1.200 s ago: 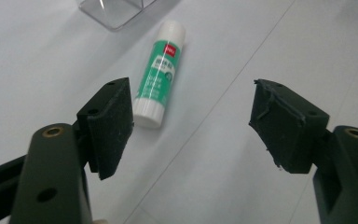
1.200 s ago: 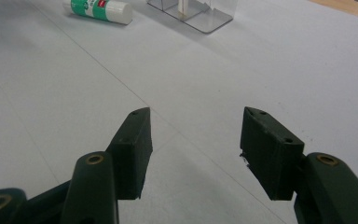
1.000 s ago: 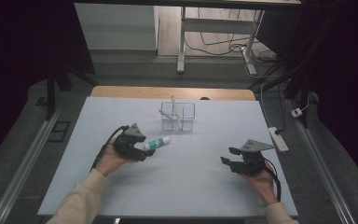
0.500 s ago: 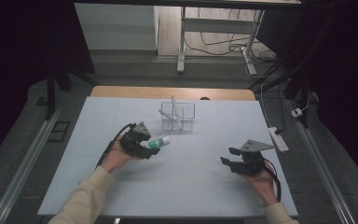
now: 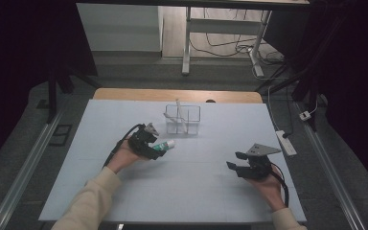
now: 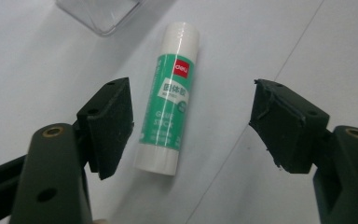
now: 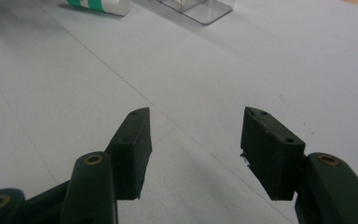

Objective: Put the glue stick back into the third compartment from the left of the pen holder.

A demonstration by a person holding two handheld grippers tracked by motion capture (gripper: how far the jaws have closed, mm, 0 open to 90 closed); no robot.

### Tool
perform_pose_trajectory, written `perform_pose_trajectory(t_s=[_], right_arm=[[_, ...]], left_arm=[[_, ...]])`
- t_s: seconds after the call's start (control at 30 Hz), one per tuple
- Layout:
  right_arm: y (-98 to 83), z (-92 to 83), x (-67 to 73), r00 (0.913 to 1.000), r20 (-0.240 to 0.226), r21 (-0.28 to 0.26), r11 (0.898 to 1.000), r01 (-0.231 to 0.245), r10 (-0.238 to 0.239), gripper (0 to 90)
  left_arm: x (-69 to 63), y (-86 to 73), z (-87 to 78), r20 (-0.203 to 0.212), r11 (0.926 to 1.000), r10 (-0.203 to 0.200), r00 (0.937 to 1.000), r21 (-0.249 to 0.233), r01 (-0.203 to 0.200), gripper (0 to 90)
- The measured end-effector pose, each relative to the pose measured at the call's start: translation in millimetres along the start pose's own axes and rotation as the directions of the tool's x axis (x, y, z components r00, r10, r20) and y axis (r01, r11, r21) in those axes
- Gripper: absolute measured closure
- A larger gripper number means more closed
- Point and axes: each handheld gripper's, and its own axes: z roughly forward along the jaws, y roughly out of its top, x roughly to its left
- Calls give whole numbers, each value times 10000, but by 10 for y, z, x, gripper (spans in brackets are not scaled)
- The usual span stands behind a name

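We list one white glue stick with a green label (image 6: 170, 100), lying flat on the pale blue table (image 5: 139, 191), just in front of the clear plastic divided box (image 5: 183, 119). Our left gripper (image 6: 191, 126) straddles it, jaws spread, pads not touching. Our right gripper (image 7: 193, 149), well apart, jaws spread over bare table.

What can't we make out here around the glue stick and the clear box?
- Glue stick: near end hidden by the left gripper in the high view.
- Clear box: cut off by the top edge in both gripper views.
- White stick standing in it: too small to identify.
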Motion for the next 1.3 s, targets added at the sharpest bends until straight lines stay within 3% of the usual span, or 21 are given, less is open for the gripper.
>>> perform_pose_trajectory(t_s=[0.7,1.3], right_arm=[[-15,25,-3,10000,42,203,9998,9,-10,420],[-21,34,-10,10000,72,279,9996,-5,2,419]], left_arm=[[37,267,296,-71,9986,297,9995,435,-294,358],[137,283,463,46,9984,223,9997,525,-226,495]])
